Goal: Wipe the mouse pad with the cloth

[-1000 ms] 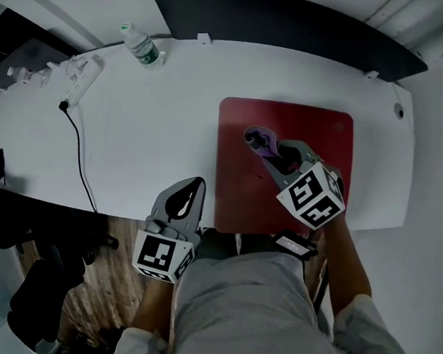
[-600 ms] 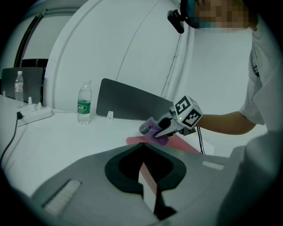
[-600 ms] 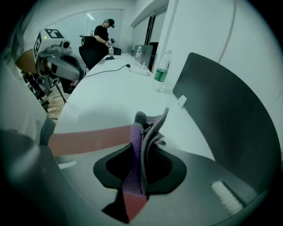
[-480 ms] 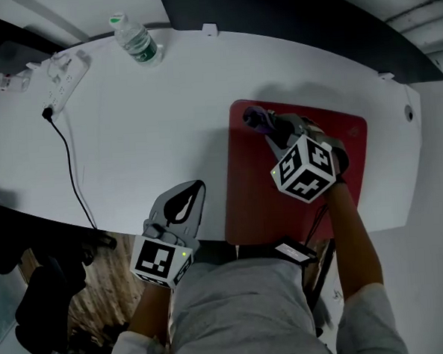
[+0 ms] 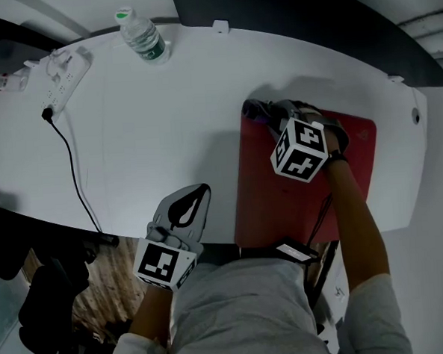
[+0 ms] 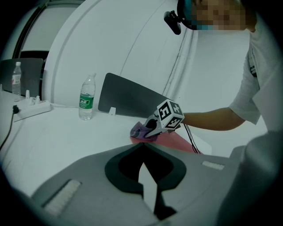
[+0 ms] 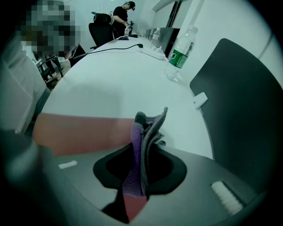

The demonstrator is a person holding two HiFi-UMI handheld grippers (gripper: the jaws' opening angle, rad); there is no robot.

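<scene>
The red mouse pad (image 5: 305,197) lies on the white table's right half, also in the left gripper view (image 6: 170,142) and the right gripper view (image 7: 70,130). My right gripper (image 5: 266,117) is shut on the purple-grey cloth (image 5: 255,112), pressing it at the pad's far left corner. The cloth (image 7: 143,150) stands pinched between the jaws, and shows bunched under that gripper (image 6: 142,130) from the other side. My left gripper (image 5: 189,206) rests at the table's near edge, left of the pad, jaws together with nothing in them.
A water bottle (image 5: 142,37) stands at the far left of the table (image 5: 144,132), with a power strip (image 5: 65,73) and its black cable (image 5: 71,167) beside it. A dark panel (image 5: 301,10) runs behind the table. A person stands in the distance (image 7: 121,15).
My right gripper has pushed the cloth away from me, from the pad's middle up to its far left corner. The left gripper has stayed in place.
</scene>
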